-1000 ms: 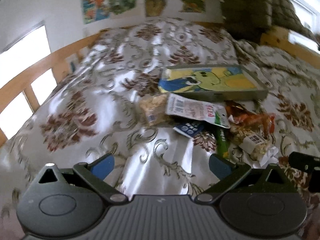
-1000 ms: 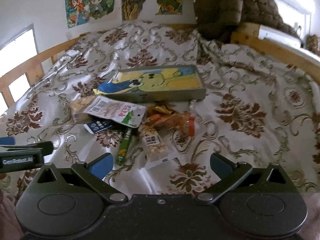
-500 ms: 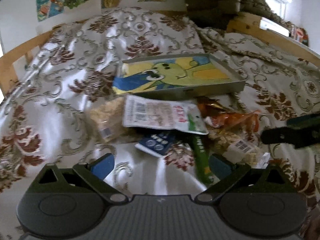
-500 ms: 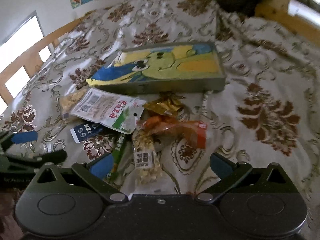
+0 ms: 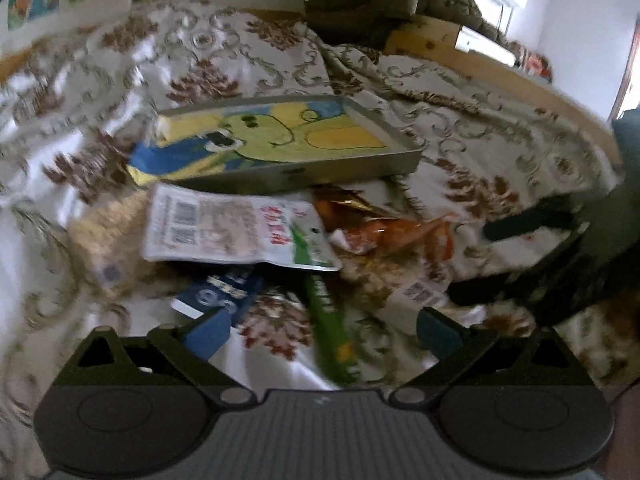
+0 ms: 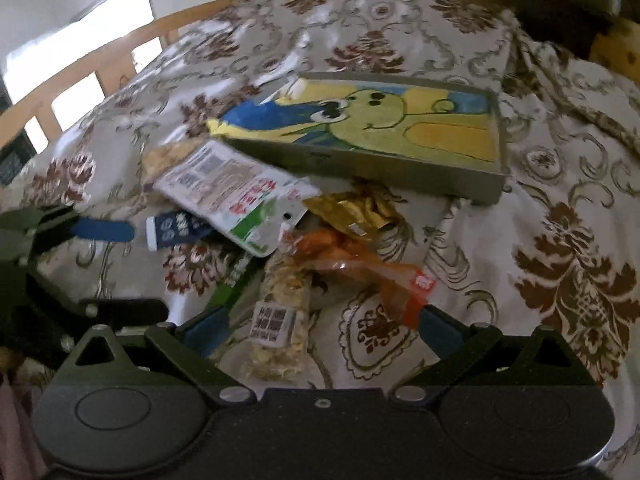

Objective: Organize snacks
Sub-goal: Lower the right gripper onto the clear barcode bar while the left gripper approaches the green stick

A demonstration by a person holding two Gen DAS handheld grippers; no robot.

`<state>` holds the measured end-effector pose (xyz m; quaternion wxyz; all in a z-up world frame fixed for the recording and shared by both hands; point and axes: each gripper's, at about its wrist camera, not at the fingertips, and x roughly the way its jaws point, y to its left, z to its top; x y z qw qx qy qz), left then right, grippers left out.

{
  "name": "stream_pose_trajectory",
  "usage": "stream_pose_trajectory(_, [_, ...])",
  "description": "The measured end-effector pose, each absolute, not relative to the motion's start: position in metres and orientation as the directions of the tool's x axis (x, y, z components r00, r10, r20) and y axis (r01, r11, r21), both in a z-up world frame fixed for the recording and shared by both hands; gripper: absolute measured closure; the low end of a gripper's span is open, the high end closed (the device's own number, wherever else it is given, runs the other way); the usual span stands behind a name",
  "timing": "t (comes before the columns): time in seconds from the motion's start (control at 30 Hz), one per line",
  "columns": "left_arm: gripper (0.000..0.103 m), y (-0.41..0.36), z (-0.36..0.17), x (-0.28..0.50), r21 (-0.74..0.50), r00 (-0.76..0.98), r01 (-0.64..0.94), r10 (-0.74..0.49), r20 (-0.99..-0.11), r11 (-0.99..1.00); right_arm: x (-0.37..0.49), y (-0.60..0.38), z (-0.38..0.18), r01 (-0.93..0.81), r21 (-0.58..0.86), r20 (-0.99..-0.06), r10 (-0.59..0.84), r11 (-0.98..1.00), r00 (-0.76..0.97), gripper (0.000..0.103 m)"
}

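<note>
My right hand-held gripper (image 6: 320, 326) is spread wide, holding nothing, with the popcorn bag (image 6: 278, 318) between its fingers on the bed (image 6: 560, 208). My left hand-held gripper (image 5: 320, 330) is equally wide apart and empty, over the green stick pack (image 5: 330, 328).

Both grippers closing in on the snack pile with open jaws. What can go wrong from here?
1. The clear popcorn bag lies under the orange wrapper; the right gripper may pinch both.
2. The left gripper straddles the green stick pack, tucked under the white pouch; lifting could drag it.
</note>
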<state>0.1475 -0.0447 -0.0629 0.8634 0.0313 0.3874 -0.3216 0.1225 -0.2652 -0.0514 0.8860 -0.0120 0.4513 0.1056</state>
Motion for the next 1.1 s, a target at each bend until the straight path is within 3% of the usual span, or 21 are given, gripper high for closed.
stream_pose_trajectory(0.13, [0.003,-0.039,-0.062,0.147,-0.272,0.468,0.588,-0.594,-0.654,0.762,0.122,-0.252,-0.06,-0.265,0.035,-0.82,0.179,0.964,0.544,0.008])
stream_pose_trajectory(0.37, [0.005,-0.046,-0.073,0.161,-0.292,0.463,0.527,-0.557,-0.689,0.798,0.119,-0.23,-0.073,-0.32,-0.025,-0.824,0.161,0.947,0.543,0.017])
stream_pose_trajectory(0.6, [0.026,-0.054,-0.082,0.17,-0.325,0.441,0.516,-0.571,-0.693,0.793,0.118,-0.224,-0.078,-0.319,-0.107,-0.807,0.105,0.942,0.581,0.026])
stream_pose_trajectory(0.73, [0.032,-0.066,-0.085,0.172,-0.31,0.436,0.537,-0.573,-0.694,0.785,0.121,-0.227,-0.077,-0.292,-0.102,-0.8,0.096,0.951,0.593,0.032])
stream_pose_trajectory(1.1, [0.032,-0.074,-0.107,0.195,-0.286,0.423,0.492,-0.512,-0.747,0.823,0.127,-0.221,-0.084,-0.275,-0.112,-0.795,0.079,0.955,0.601,0.04])
